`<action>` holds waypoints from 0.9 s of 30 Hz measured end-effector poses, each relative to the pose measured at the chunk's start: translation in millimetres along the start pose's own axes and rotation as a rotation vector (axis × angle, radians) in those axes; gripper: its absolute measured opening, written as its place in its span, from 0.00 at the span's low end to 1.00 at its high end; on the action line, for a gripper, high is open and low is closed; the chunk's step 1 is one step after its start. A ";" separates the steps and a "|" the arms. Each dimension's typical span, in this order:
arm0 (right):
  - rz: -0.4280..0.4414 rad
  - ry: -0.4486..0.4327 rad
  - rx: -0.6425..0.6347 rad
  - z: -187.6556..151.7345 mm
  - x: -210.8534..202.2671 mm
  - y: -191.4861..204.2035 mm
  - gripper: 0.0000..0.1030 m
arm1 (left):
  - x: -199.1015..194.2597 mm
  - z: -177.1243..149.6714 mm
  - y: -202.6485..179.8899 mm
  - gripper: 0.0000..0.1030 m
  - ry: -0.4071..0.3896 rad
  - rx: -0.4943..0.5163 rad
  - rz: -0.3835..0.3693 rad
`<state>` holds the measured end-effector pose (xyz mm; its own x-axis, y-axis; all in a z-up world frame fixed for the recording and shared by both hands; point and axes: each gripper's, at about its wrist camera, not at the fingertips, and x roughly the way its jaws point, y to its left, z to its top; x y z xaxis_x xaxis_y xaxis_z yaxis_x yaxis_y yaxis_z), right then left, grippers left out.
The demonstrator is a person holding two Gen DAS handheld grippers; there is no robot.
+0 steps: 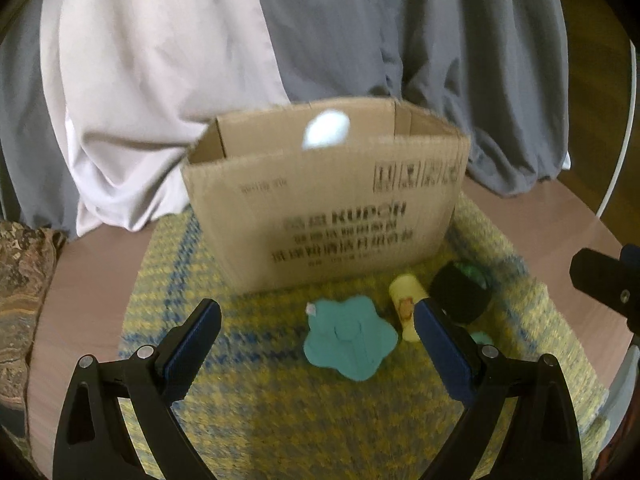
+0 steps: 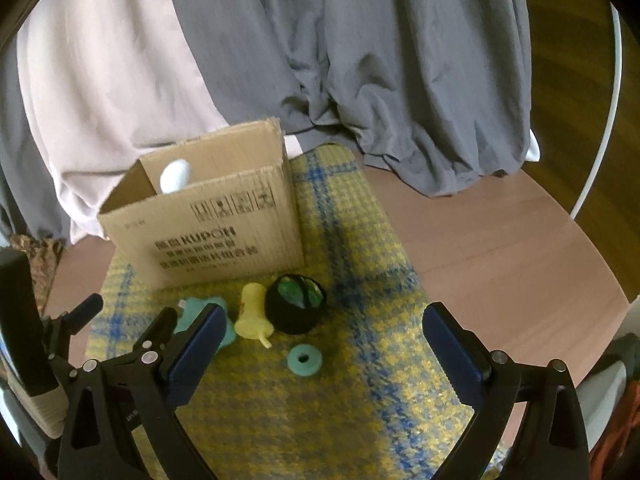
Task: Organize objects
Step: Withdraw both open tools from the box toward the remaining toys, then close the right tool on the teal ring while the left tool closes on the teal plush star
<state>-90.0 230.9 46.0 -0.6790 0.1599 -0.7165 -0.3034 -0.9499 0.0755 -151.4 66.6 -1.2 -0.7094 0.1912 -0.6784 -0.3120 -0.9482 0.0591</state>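
Note:
An open cardboard box [image 1: 320, 208] [image 2: 208, 224] stands at the far end of a yellow-and-blue plaid mat [image 1: 280, 408] [image 2: 360, 360]. A pale egg-shaped object [image 1: 326, 130] [image 2: 175, 176] shows in the box's mouth, blurred. In front of the box lie a teal star-shaped piece [image 1: 348, 338] [image 2: 192, 310], a yellow bottle-like toy [image 1: 404, 304] [image 2: 253, 312], a black round pot with green inside [image 1: 460, 294] [image 2: 296, 306] and a small teal ring [image 1: 480, 338] [image 2: 304, 360]. My left gripper [image 1: 316, 312] hovers open just before the star. My right gripper [image 2: 326, 316] is open, with the ring between its fingers.
The mat lies on a round brown table [image 1: 88, 280] [image 2: 500, 240]. Grey and white cloth [image 1: 200, 60] [image 2: 360, 60] hangs behind the box. A patterned fabric [image 1: 20, 280] sits at the table's left edge. Each gripper shows at the other view's edge.

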 end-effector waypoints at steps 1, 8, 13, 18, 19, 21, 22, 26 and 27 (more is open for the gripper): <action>-0.003 0.006 -0.003 -2.2 2.7 0.1 0.96 | 3.4 -3.0 -1.2 0.96 0.008 0.004 -0.001; -0.009 0.050 -0.009 -17.9 22.8 -0.2 0.96 | 22.4 -20.4 -7.1 0.96 0.041 0.025 -0.007; -0.014 0.076 -0.011 -27.4 35.7 -1.2 0.96 | 37.4 -31.5 -13.8 0.96 0.076 0.048 -0.018; -0.019 0.103 -0.022 -33.1 48.5 0.0 0.95 | 49.0 -37.6 -18.8 0.96 0.105 0.062 -0.027; -0.018 0.110 -0.024 -34.3 51.5 0.4 0.95 | 51.5 -38.7 -19.5 0.96 0.112 0.062 -0.031; -0.018 0.126 -0.028 -36.4 57.2 1.1 0.92 | 55.4 -40.4 -20.3 0.96 0.122 0.062 -0.034; -0.017 0.134 -0.030 -37.4 60.0 2.1 0.92 | 56.9 -41.1 -20.4 0.96 0.126 0.063 -0.036; -0.010 0.173 -0.039 -40.7 72.7 6.2 0.88 | 63.3 -42.9 -21.1 0.96 0.141 0.066 -0.049; -0.010 0.177 -0.041 -41.2 74.6 7.7 0.88 | 64.8 -43.1 -20.6 0.96 0.144 0.065 -0.051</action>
<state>-115.4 224.5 -35.5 -0.5464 0.1227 -0.8285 -0.2795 -0.9592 0.0423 -163.7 87.6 -78.0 -0.5947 0.1961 -0.7796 -0.3893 -0.9188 0.0658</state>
